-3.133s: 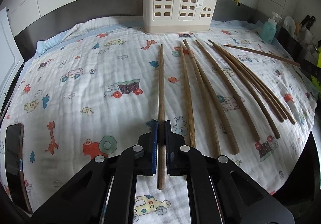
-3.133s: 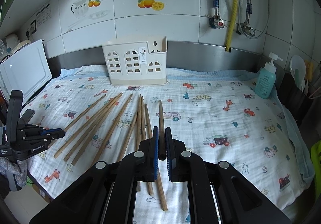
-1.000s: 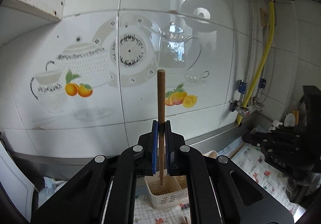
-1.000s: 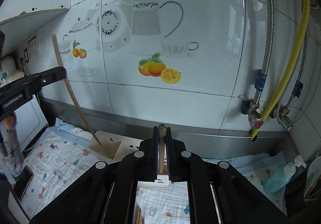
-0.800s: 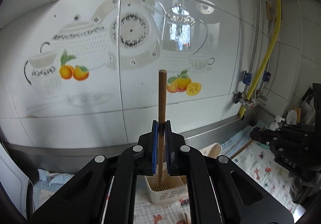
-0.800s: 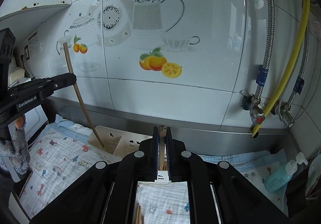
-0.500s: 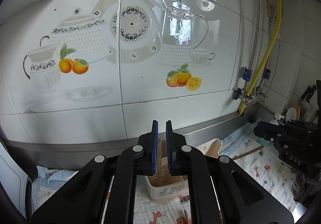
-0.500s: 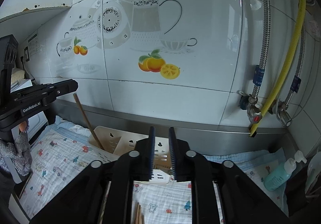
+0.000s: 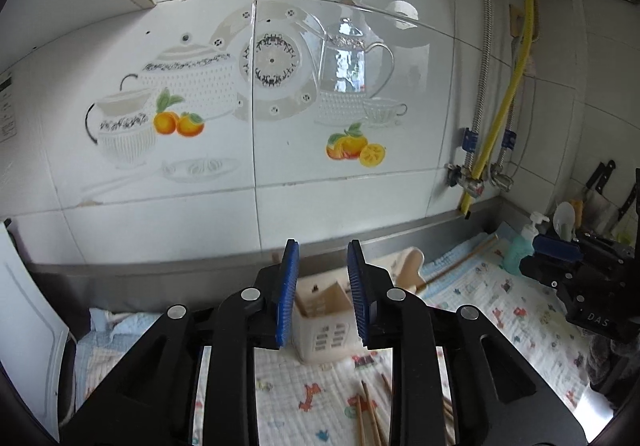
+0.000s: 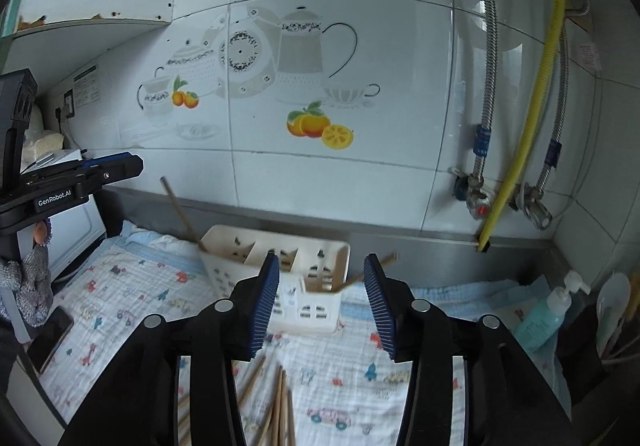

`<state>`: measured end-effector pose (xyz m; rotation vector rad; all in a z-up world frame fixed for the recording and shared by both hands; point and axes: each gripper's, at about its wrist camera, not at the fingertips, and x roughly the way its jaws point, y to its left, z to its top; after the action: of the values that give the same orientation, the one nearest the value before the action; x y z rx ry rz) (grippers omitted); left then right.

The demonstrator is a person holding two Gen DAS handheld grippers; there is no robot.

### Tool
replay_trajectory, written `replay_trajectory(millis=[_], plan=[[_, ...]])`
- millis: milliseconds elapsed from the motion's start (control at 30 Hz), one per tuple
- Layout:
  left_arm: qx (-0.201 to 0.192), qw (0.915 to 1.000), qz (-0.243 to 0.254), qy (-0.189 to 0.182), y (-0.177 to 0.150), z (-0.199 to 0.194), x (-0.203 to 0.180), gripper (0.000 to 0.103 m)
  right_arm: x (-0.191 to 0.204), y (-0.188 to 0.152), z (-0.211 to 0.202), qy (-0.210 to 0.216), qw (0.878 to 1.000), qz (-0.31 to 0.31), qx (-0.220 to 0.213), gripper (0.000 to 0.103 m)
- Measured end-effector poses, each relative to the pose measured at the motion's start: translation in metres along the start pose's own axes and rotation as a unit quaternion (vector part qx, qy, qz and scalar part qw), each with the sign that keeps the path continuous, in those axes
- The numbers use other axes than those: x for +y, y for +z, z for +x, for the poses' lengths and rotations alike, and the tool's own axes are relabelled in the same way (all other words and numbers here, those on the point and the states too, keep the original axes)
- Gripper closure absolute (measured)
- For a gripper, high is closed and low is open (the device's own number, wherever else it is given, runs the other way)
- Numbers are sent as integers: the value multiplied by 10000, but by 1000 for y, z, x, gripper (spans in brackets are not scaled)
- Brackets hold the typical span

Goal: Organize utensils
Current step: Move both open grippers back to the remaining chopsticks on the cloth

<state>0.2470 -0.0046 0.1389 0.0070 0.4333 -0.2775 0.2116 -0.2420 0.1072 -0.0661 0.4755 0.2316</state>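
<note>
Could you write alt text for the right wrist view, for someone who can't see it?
The right gripper, its blue jaws opening with nothing between them, hangs over a cream utensil holder with two chopsticks leaning out. More chopsticks lie on the patterned cloth below; teapot-decorated tiles behind.

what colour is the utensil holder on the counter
Cream, with house-style window cutouts: utensil holder, clearest in the right wrist view.

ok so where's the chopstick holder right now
In the right wrist view the cream chopstick holder stands on the patterned cloth against the steel backsplash, just beyond the right gripper, with chopsticks sticking out of it.
</note>
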Motion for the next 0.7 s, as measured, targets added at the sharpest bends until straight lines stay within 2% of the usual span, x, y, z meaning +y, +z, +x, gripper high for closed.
replay_trajectory(millis=[133, 167, 233, 367, 467, 567, 700], plan=[[119, 9999, -56, -35, -31, -17, 0, 76, 7, -33, -20, -40, 10000, -35, 39, 53], [159, 9998, -75, -56, -39, -21, 1, 66, 9, -41, -24, -29, 10000, -29, 66, 52], [206, 9998, -76, 10, -57, -29, 0, 59, 11, -60, -31, 5, 9999, 3, 142, 52], [357, 9993, -57, 24, -91, -40, -2, 58, 12, -97, -41, 42, 9993, 127, 339, 52], [508, 9985, -179, -40, -114, -46, -1, 52, 14, -124, -42, 59, 9983, 188, 549, 52], [657, 9975, -241, -51, -135, -48, -2, 51, 14, -151, -41, 75, 9966, 277, 771, 53], [917, 9955, -240, -47, -163, -49, -4, 50, 11, -183, -39, 18, 9940, 400, 1020, 56]])
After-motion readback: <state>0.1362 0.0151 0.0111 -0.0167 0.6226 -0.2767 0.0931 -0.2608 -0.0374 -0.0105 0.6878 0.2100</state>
